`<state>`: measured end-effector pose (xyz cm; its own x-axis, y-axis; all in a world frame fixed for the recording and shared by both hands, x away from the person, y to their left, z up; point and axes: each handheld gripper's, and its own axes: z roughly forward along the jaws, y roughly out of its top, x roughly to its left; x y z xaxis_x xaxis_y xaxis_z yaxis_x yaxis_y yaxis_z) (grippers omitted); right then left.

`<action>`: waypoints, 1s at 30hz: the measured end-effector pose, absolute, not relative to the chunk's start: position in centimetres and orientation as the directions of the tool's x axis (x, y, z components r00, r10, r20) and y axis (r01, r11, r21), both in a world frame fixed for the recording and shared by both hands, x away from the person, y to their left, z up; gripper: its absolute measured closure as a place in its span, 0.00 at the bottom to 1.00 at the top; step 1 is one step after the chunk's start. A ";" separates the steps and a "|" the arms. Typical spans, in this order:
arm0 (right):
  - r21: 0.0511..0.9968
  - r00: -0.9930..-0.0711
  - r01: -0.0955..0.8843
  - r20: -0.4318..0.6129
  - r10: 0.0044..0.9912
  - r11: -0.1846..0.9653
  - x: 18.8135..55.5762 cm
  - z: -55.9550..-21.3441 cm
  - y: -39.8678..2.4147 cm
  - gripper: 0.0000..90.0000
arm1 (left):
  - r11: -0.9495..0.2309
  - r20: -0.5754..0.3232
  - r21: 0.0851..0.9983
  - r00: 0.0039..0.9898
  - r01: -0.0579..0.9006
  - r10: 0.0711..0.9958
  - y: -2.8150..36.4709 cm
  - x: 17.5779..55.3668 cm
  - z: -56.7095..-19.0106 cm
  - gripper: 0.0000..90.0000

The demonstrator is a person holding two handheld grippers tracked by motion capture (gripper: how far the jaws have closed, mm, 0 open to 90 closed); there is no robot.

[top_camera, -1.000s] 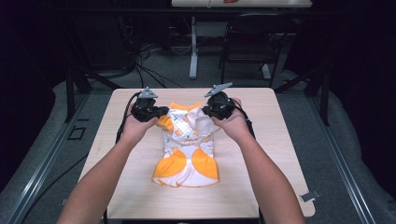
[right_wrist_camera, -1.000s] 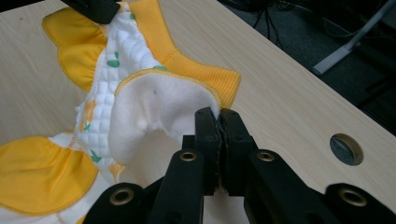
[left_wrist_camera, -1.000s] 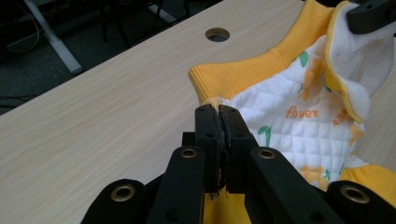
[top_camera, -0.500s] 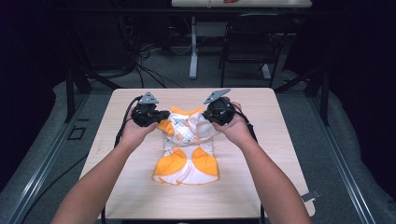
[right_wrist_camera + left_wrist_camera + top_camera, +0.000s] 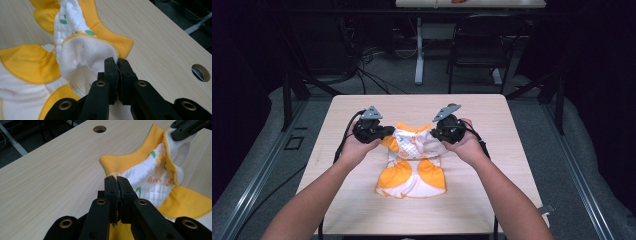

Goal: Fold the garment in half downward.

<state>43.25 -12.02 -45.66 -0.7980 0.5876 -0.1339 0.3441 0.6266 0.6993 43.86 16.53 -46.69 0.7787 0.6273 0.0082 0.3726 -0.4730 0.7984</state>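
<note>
A small orange and white quilted garment (image 5: 414, 167) lies in the middle of the wooden table (image 5: 357, 210). Its lower part rests flat, while its upper edge is lifted and bunched. My left gripper (image 5: 384, 134) is shut on the garment's upper left corner. In the left gripper view, the left gripper (image 5: 117, 180) pinches the cloth just under the orange ribbed band (image 5: 130, 161). My right gripper (image 5: 435, 134) is shut on the upper right corner. In the right gripper view, the right gripper (image 5: 116, 61) clamps the white fleecy lining (image 5: 85, 56).
Bare tabletop lies on all sides of the garment. A round cable hole (image 5: 99, 129) sits near the far edge of the table, seen too as the hole (image 5: 200, 72). Behind the table stand a dark chair (image 5: 482, 45) and another table's leg (image 5: 419, 55).
Both grippers have moved a little toward the person, drawing the garment's upper edge with them. The lower part has stayed flat on the table.
</note>
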 end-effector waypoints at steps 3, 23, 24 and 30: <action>0.693 -0.804 0.340 -0.135 0.578 0.636 42.9 -45.9 -12.0 0.96 | -0.477 0.006 0.795 0.782 0.375 0.623 16.5 43.5 -46.9 0.97; 0.677 -0.840 0.310 -0.134 0.526 0.667 41.0 -46.7 -11.4 0.96 | -0.500 -0.003 0.781 0.803 0.375 0.596 17.1 42.1 -48.1 0.97; 0.676 -0.841 0.310 -0.133 0.525 0.669 41.0 -46.6 -11.4 0.96 | -0.501 -0.005 0.778 0.802 0.378 0.597 17.2 41.9 -48.2 0.97; 0.672 -0.845 0.313 -0.126 0.520 0.672 40.4 -46.8 -11.5 0.96 | -0.523 0.004 0.768 0.814 0.370 0.581 17.2 41.2 -48.5 0.97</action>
